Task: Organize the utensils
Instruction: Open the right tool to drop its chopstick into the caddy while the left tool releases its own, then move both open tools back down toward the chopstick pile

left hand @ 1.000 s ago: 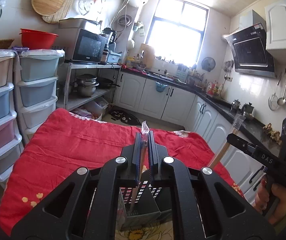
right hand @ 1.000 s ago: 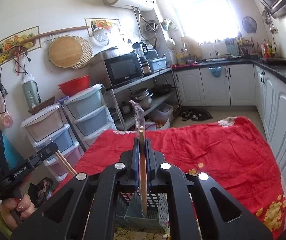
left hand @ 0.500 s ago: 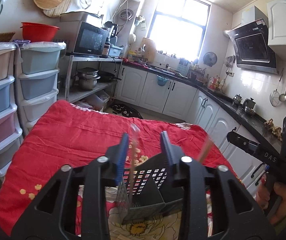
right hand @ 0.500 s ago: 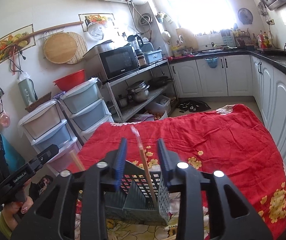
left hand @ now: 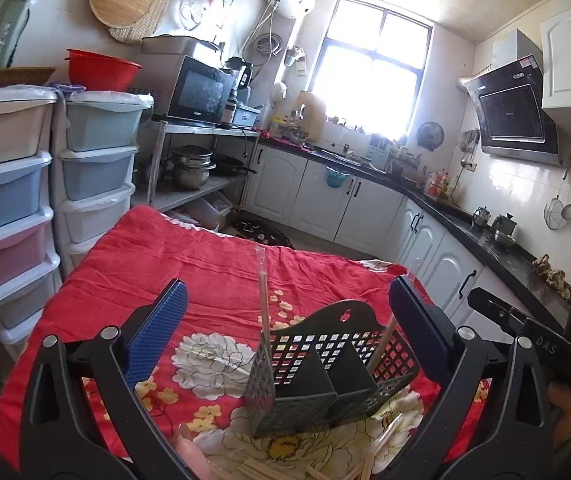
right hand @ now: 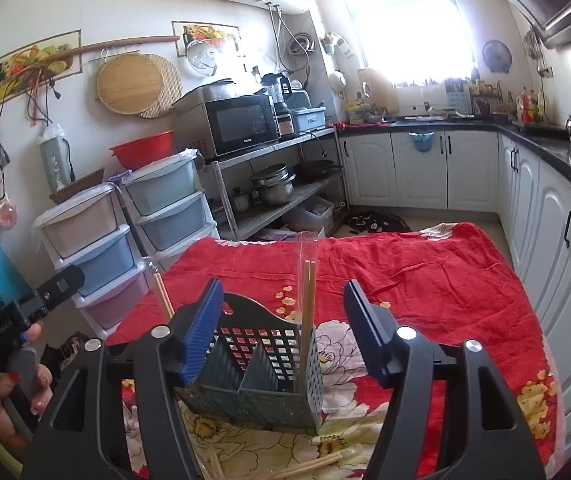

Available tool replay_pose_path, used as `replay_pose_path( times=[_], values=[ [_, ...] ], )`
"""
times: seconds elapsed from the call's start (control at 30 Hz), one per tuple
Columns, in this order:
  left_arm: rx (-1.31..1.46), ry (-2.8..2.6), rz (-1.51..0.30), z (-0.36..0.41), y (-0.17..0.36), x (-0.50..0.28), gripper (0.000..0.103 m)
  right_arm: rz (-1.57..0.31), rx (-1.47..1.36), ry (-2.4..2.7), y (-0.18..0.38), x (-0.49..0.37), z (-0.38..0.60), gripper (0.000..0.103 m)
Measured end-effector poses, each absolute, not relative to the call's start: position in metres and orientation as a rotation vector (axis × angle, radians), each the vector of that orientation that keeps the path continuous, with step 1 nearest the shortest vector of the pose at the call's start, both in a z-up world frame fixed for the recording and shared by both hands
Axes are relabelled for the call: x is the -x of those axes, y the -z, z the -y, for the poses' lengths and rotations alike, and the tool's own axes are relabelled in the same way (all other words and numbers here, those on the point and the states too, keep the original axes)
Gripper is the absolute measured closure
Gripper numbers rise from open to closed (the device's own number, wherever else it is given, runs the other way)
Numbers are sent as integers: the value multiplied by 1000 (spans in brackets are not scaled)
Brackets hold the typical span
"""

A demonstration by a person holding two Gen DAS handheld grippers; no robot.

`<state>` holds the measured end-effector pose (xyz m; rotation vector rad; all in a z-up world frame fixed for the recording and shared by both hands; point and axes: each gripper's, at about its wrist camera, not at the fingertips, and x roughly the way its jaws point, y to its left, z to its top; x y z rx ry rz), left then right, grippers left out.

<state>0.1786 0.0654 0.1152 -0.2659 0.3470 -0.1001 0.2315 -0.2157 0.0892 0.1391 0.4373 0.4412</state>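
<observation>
- Counter (left hand: 213, 264): the red flowered cloth over it is soft and creased, so anything you set down sits on a yielding bed; expect light things to tip or slide a little.
- Caddy (left hand: 337, 372): the dark slotted plastic box with dividers stands on the cloth just in front of both your tools. It looks light and hollow, so I would judge that a sideways nudge could shift or topple it. Come in from above, not from the side.
- Left tool (left hand: 285, 332): its jaws are opening and stand wide, with nothing pressed between the pads. A wrapped chopstick pair (left hand: 263, 304) stands in the caddy's left compartment, free of the pads.
- Right tool (right hand: 281, 328): its jaws are opening too, pads clear of the second pair (right hand: 307, 300), which stands upright in the right-hand compartment, leaning on the wall.
- Both pairs: thin, stiff wooden sticks in a clear sleeve. They are light, and the sleeve is probably slippery, so squeeze across the wood at mid-length, not on the empty film at the top.
- Loose chopsticks (right hand: 309, 466): more lie flat on the cloth at the near edge, below your tools. Low and thin, they will be awkward to pinch; take each near its middle and let the soft cloth give under the pads.
</observation>
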Motion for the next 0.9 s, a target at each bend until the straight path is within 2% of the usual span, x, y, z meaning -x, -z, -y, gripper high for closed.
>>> replay_pose_path(
  times=[0.37, 0.9],
  values=[
    [261, 84, -330, -66, -111, -155, 11, -408, -92, -455, -88, -204, 213, 34],
    [258, 74, -348, -64, -94, -131, 11, -429, -48, -474, -77, -181, 211, 32]
  ],
)
